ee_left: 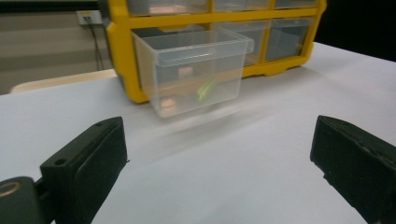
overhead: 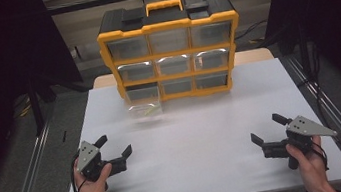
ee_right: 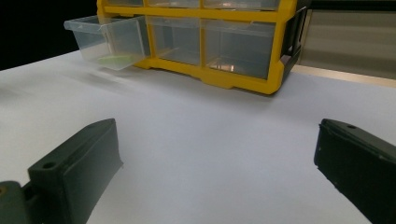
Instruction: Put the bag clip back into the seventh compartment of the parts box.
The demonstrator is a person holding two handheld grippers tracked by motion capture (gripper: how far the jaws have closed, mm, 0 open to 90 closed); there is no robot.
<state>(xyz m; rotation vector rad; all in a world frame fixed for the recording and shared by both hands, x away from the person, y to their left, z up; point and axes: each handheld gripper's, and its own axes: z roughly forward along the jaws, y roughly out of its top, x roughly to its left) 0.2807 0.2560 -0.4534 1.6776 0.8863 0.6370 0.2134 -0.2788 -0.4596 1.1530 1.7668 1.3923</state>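
Clear drawer [overhead: 144, 107] lies well beyond left tongs [overhead: 114, 147].

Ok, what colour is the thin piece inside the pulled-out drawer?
Bright green piece in the clear drawer; the left gripper view shows it best.

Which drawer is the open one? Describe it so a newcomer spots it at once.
Start at the yellow and black cabinet at the far side of the white table, with three rows of three clear drawers. Go to the bottom row, left column: that drawer is it. It alone is pulled out toward the person, with a thin green item inside.
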